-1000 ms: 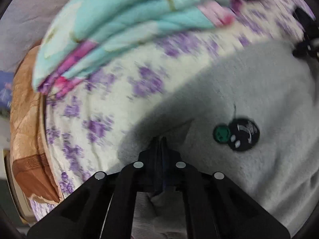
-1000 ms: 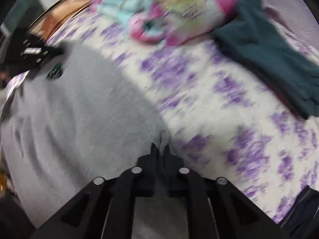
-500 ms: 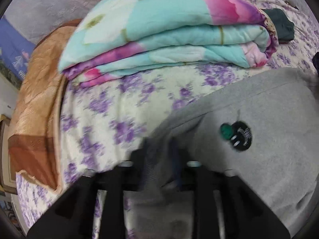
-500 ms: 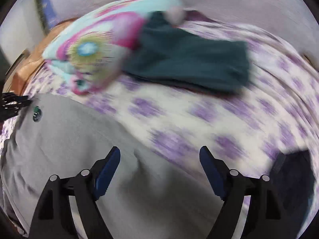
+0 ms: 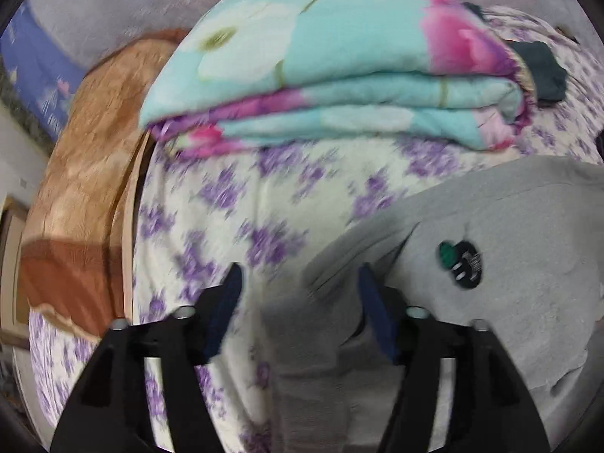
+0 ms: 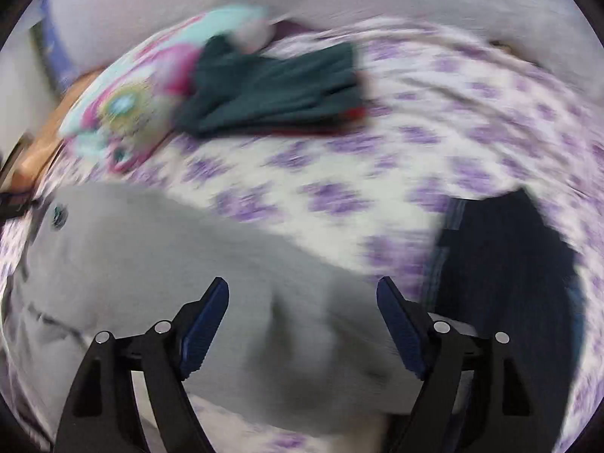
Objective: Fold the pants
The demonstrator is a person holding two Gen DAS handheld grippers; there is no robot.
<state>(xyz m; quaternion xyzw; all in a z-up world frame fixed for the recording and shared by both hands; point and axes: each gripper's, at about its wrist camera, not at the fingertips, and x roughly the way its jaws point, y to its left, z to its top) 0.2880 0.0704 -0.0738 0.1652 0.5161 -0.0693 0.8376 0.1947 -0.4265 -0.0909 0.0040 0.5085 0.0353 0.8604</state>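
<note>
Both grippers were closed on the pants a second ago and have now let go. The gray pants [image 5: 502, 249] lie flat on the bed [image 5: 234, 204], near its front edge. The right gripper [image 6: 302, 321] stands wide open above the cloth. The left gripper [image 5: 298, 302] is opening, the pants' corner loose between its jaws

Matt grey fleece pants [image 5: 528, 264] on a soft printed cotton sheet [image 5: 226, 196] – quilted blanket [image 5: 339, 68] smooth-faced

Home bedroom, bed with purple-flowered sheet [image 5: 264, 196], folded floral quilt [image 5: 339, 75], clothes lying about
</note>
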